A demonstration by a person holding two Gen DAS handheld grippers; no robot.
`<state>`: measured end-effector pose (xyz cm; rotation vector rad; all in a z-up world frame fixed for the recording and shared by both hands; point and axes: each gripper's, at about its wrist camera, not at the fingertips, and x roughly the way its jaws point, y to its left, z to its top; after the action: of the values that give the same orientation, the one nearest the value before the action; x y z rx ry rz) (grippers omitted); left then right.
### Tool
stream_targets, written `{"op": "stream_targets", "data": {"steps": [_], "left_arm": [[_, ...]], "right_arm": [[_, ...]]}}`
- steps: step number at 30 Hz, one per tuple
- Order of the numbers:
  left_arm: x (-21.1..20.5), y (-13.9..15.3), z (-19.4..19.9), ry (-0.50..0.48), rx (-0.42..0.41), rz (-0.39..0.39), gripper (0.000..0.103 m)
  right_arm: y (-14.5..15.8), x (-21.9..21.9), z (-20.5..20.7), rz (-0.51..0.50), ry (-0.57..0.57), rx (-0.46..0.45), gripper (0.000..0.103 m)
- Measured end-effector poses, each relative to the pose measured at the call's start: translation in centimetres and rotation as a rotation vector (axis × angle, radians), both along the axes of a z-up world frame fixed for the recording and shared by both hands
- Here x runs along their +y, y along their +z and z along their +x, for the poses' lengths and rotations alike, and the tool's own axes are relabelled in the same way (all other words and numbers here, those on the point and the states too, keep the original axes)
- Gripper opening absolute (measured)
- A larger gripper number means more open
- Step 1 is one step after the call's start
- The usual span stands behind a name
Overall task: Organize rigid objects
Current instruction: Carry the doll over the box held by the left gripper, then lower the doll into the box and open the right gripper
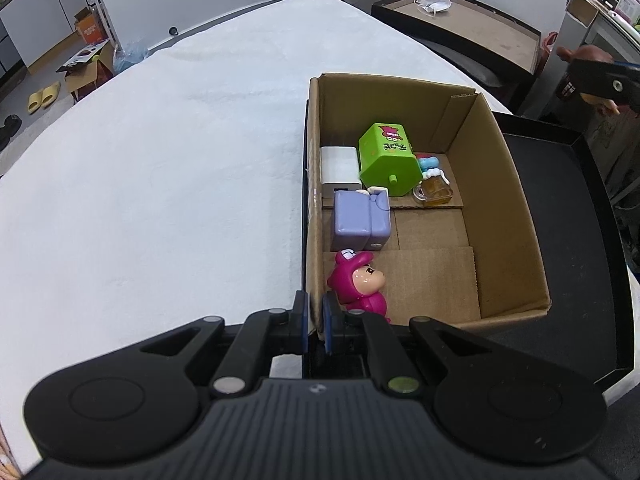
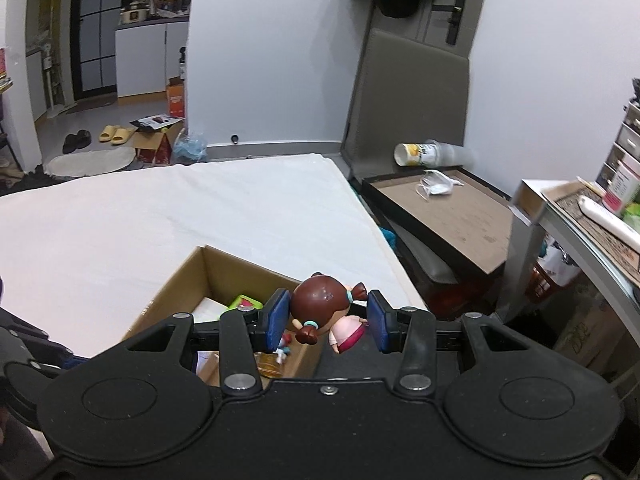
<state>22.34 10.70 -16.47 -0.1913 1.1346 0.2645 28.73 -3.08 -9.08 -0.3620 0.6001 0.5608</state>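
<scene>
My right gripper (image 2: 329, 317) pinches the doll (image 2: 320, 304) above the box (image 1: 516, 216) my closed left gripper (image 1: 315, 320) clamps by its wall; that round head could slip out sideways.

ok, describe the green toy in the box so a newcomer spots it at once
Find the open cardboard box on the white-covered table. Toward its far end, a cluster of items sits on the floor. The green toy is the bright lime block with a pink cartoon face, lying between the white box and the amber bottle; nothing else there is green.
</scene>
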Motion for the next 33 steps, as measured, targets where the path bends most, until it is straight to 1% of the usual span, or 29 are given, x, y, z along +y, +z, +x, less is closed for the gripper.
{"op": "stream_targets", "data": {"steps": [4, 8, 14, 20, 33], "left_arm": [[0.2, 0.0, 0.0, 0.003, -0.004, -0.012, 0.007], [0.3, 0.0, -0.1, 0.002, -0.009, -0.017, 0.007], [0.7, 0.1, -0.2, 0.008, -0.020, -0.034, 0.007], [0.8, 0.1, -0.3, 0.005, -0.025, -0.047, 0.007], [1.1, 0.1, -0.4, 0.008, -0.030, -0.057, 0.007]], "right_arm": [[-0.2, 1.0, 0.1, -0.004, 0.017, 0.014, 0.041], [-1.0, 2.0, 0.3, -0.011, 0.032, 0.056, 0.041], [-2.3, 3.4, 0.2, -0.011, 0.052, 0.135, 0.042], [-4.5, 4.9, 0.4, -0.030, 0.055, 0.240, 0.042], [-7.7, 7.0, 1.6, -0.103, 0.064, 0.386, 0.042]]}}
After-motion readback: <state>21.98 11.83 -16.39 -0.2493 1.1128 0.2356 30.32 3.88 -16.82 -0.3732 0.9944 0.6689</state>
